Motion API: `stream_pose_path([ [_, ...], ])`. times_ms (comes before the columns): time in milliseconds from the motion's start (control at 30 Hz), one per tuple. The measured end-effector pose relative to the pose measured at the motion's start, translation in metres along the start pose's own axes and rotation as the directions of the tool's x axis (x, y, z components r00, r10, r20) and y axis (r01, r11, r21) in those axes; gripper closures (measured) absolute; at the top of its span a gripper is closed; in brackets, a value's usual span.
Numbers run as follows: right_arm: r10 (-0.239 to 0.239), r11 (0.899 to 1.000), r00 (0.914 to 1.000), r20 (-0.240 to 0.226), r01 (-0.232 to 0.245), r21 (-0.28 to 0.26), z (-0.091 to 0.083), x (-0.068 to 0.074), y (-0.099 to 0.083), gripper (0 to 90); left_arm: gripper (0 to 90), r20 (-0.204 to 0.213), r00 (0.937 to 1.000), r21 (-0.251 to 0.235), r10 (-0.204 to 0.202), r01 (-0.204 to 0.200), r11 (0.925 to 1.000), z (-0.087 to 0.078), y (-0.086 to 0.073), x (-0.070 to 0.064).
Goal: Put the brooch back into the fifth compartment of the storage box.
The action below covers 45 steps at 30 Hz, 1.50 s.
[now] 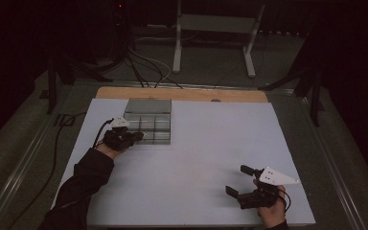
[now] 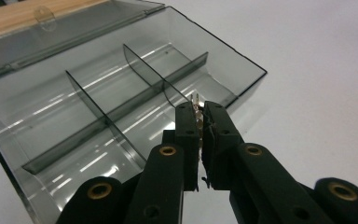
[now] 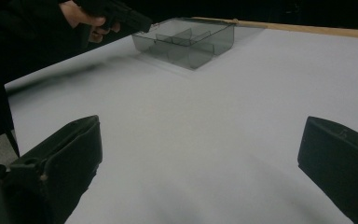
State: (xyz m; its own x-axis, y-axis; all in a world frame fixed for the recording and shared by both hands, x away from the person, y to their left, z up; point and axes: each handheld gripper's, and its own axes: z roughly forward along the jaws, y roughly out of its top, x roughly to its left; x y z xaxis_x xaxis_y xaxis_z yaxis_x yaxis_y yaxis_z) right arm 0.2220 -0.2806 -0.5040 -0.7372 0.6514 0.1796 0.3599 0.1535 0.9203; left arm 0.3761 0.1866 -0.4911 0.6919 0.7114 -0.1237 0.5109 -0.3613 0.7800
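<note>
Metallic bit point(image 2: 196, 108), hard to identify, in left claw point(image 2: 200, 116) over box point(image 2: 121, 84)

No readable text, label, brand, number or sign appears anywhere.

Left gripper point(image 1: 136, 136) at the divided box point(image 1: 148, 121); right gripper point(image 1: 238, 181) well apart.
</note>
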Motion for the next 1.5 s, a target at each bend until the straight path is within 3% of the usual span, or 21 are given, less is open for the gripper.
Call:
stream_pose_path([
  [833, 0.004, 1.000, 1.0000, 0.002, -0.004, -0.009, -0.003, 0.000, 0.000, 0.0, 87.3, -0.001, 0.9997, 0.010, -0.026, 0.026, 0.9996, 0.026, 0.011, 0.010],
  [1067, 0.004, 1.000, 1.0000, 0.000, -0.004, -0.010, -0.003, 0.000, 0.000, 0.0, 87.2, -0.030, 0.9994, 0.032, -0.019, 0.020, 0.9993, 0.032, 0.011, 0.011],
  [1333, 0.005, 1.000, 1.0000, -0.003, -0.005, -0.008, -0.003, 0.000, 0.000, 0.0, 86.4, -0.013, 0.9992, 0.040, -0.038, 0.038, 0.9985, 0.032, 0.012, 0.012],
  [1433, 0.004, 1.000, 1.0000, -0.004, -0.004, -0.008, -0.003, -0.001, 0.000, 0.0, 79.4, 0.004, 0.9990, 0.030, -0.045, 0.045, 0.9985, 0.031, 0.013, 0.012],
  [1500, 0.004, 1.000, 1.0000, -0.005, -0.004, -0.007, -0.003, 0.000, 0.000, 0.0, 68.4, 0.018, 0.9990, 0.019, -0.041, 0.040, 0.9990, 0.031, 0.013, 0.012],
])
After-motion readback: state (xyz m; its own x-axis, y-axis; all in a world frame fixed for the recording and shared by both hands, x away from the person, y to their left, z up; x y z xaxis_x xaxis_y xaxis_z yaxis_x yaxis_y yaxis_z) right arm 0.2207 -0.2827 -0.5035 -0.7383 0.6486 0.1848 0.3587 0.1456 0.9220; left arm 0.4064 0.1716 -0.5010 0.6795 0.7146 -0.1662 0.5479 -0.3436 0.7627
